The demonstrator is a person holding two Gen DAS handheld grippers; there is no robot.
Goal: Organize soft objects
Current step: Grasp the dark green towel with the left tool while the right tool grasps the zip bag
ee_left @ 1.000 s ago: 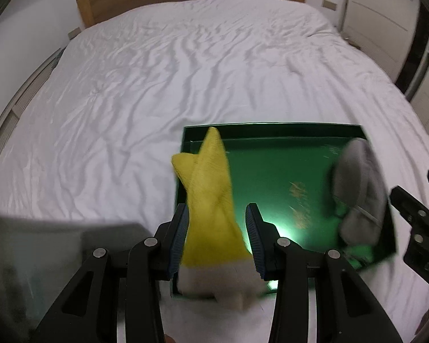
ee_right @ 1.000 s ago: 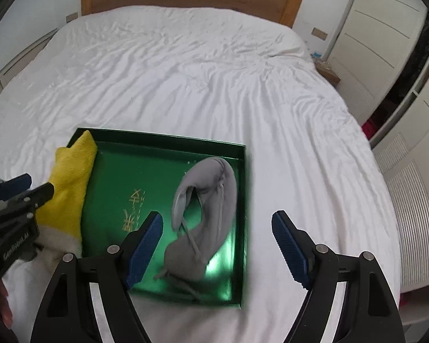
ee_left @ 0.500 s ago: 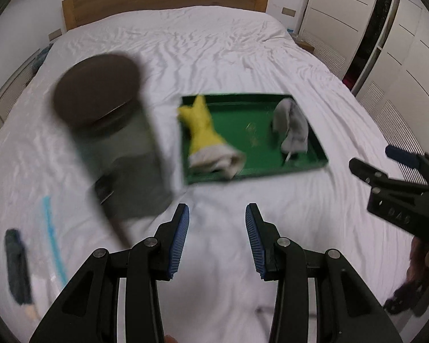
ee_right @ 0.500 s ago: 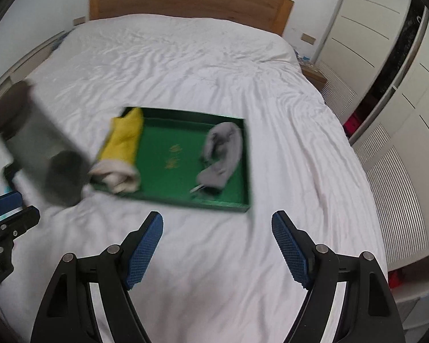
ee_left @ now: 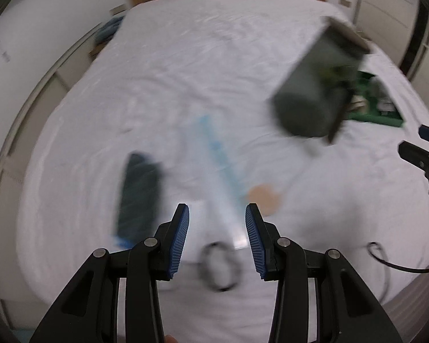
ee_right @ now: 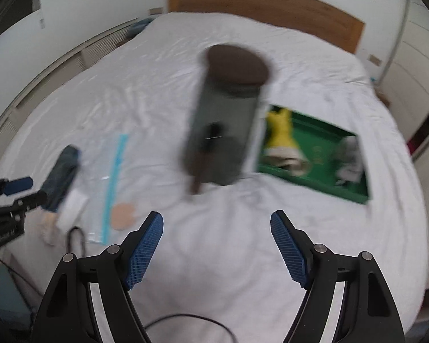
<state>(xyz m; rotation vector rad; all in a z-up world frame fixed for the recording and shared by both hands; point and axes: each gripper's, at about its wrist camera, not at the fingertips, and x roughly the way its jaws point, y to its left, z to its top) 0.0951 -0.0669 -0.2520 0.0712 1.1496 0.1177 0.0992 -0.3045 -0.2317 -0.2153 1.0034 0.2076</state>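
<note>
On the white bed point(ee_right: 214, 257), the green tray point(ee_right: 323, 168) serves as the landmark: a yellow sock point(ee_right: 281, 131) lies at its left end and a grey sock point(ee_right: 350, 154) at its right end, both inside it. Left of the tray stands a blurred dark cylindrical container point(ee_right: 226, 125), and well left of that lie a clear zip bag with a blue strip point(ee_right: 111, 177), a dark navy sock point(ee_right: 61, 177), and a round peach-coloured pad point(ee_right: 123, 213).

Both grippers are empty. The left gripper point(ee_left: 216, 240) hangs with its jaws moderately apart, over the near end of the zip bag point(ee_left: 214, 154), with the navy sock point(ee_left: 138, 194) just to its left. The right gripper point(ee_right: 216, 250) is spread wide above bare sheet, far from the tray.

By my judgement two socks are sorted and the step in hand is reaching for the next soft item. The next move likely calls for the left gripper to shift left over the navy sock, descend and close on it, then carry it to the tray. The blur makes exact alignment hard to tell.
</note>
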